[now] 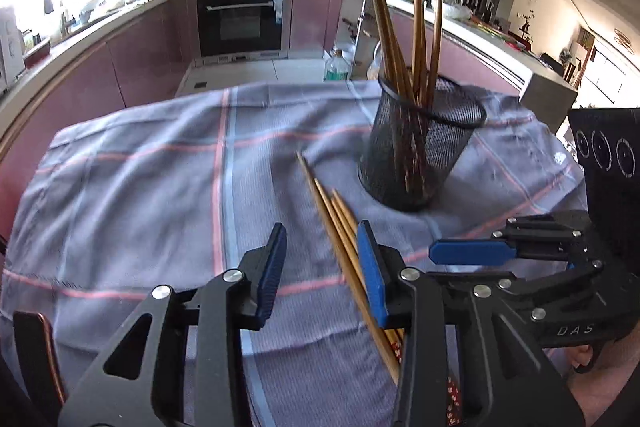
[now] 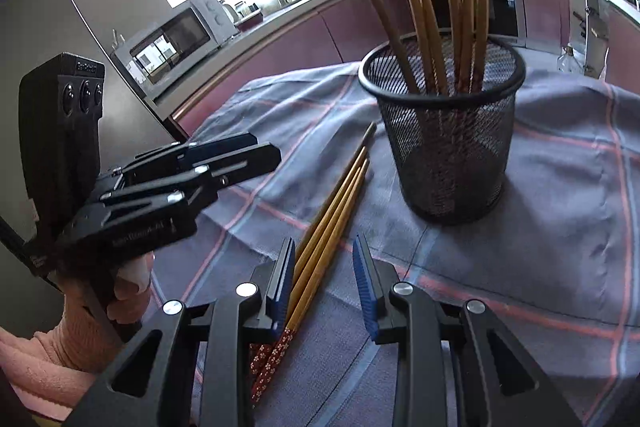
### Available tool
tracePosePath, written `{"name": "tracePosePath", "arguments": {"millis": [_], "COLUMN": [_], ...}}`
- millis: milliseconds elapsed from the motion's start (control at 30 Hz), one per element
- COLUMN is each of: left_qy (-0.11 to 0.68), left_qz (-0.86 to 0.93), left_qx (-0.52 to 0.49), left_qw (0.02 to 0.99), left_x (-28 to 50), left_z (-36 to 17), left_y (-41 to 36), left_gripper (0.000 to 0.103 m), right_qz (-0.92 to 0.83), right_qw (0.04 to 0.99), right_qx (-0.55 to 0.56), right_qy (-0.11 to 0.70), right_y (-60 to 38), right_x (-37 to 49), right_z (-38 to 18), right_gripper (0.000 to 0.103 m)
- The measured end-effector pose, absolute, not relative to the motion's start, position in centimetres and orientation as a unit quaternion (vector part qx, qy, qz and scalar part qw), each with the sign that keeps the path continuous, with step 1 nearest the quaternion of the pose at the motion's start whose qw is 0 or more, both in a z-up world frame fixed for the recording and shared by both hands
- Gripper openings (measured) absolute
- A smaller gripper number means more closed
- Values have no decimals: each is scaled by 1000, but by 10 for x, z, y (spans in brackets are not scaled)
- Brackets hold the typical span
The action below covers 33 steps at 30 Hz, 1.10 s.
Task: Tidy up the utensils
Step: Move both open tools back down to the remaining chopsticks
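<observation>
We see a microwave (image 2: 180, 31) only in the right view. Both claws, left (image 1: 322, 275) and right (image 2: 326, 287), stand partly open, empty, over loose chopsticks (image 2: 332, 211) on the cloth (image 1: 140, 187) lower centre, near the mesh cup (image 2: 444, 131).

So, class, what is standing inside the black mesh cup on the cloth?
Several wooden chopsticks stand inside the black mesh cup, tips up, leaning against its rim. Their patterned lower ends show only dimly through the mesh; the cup's floor is hidden.
</observation>
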<state>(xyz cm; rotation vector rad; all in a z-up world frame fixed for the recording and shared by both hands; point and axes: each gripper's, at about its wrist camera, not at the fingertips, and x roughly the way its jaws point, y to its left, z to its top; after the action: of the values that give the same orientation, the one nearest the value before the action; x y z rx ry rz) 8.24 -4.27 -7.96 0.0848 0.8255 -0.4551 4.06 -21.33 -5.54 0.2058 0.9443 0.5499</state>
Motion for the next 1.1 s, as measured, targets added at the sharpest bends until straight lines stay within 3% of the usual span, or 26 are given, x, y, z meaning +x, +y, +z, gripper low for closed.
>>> {"name": "tracePosePath", "arguments": {"millis": [300, 1100], "left_qy": [437, 450], "left_qz": [-229, -222], "left_qx": [58, 65], "left_qw": [868, 863], "left_x": [69, 76], "left_z": [-113, -112], "left_y": [-48, -59], "left_gripper": [34, 39], "right_qz": [232, 213], "right_qw": [851, 857], "right_qx": [67, 61], "right_qy": [466, 465], "right_y": [-192, -199], "right_x": [44, 38], "right_z": [-71, -73], "right_gripper": [21, 16]}}
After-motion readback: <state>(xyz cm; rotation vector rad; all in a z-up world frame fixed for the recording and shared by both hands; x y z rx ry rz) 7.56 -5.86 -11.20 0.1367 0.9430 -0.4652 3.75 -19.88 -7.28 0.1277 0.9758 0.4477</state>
